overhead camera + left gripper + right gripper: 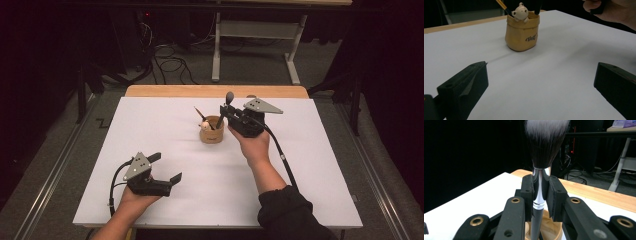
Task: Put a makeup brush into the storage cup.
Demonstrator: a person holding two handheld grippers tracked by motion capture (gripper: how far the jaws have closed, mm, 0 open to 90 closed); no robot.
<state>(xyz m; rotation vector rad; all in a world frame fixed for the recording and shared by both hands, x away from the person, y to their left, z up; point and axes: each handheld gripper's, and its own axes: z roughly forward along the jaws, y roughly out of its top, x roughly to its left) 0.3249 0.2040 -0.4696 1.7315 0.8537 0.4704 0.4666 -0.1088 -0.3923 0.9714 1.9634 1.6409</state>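
A tan sack-shaped holder (212,131) with a small bear figure (520,11) on its rim stands near the middle of the white sheet (165,125). A pencil (200,113) leans in it. My right gripper (223,112) is just right of the holder and is shut on a make-up brush (229,98). Its pads clamp the silver ferrule (539,185), with the bristles (546,140) pointing up and the dark handle reaching down into the holder (552,228). My left gripper (166,167) rests near the front left with its jaws wide open and nothing between them, facing the holder (522,32).
A wooden table edge (215,91) shows beyond the sheet. Behind it stand a white desk frame (255,45) and floor cables (167,62). The right hand (616,11) shows at the top right of the left gripper view.
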